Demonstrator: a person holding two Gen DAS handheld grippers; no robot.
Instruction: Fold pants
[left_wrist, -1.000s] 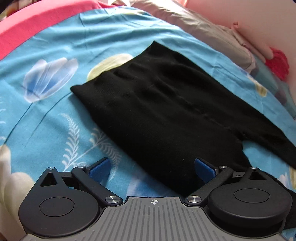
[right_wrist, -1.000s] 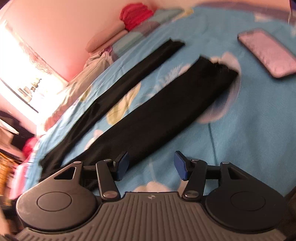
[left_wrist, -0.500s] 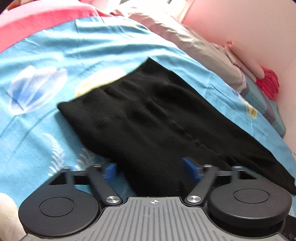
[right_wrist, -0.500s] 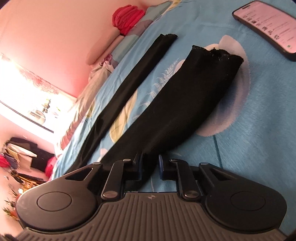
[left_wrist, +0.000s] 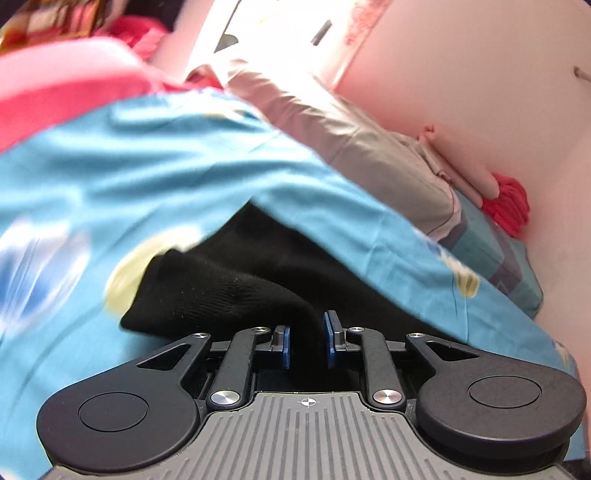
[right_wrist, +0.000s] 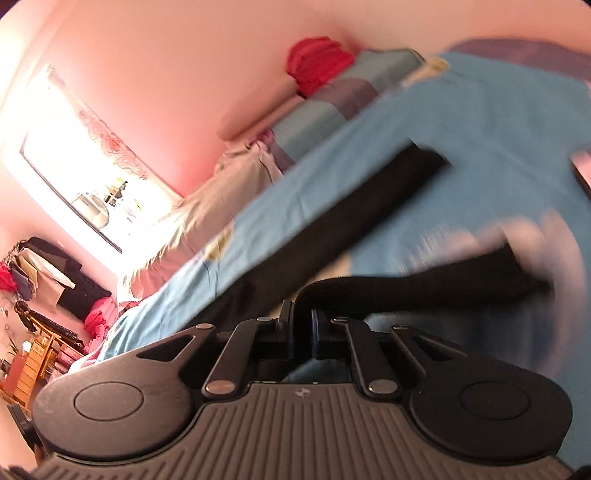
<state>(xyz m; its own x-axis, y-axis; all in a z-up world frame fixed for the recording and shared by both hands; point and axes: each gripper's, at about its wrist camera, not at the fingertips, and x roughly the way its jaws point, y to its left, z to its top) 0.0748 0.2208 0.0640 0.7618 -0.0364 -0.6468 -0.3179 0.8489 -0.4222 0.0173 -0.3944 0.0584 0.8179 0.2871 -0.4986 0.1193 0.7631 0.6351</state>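
Pinching black pants (left_wrist: 229, 291), left gripper (left_wrist: 306, 338), right gripper (right_wrist: 300, 328)

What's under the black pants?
The blue flowered bedsheet lies under the black pants. Whatever sits directly beneath the fabric is covered, including near the left gripper.

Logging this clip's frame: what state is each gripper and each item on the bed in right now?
Left gripper: shut on the waist end of the black knit pants.
Right gripper: shut on one pant leg, lifted off the bed.
Other pant leg: lying flat, stretched out.
Blue floral bedsheet: spread out, lightly wrinkled.
Red cloth: bunched by the wall.
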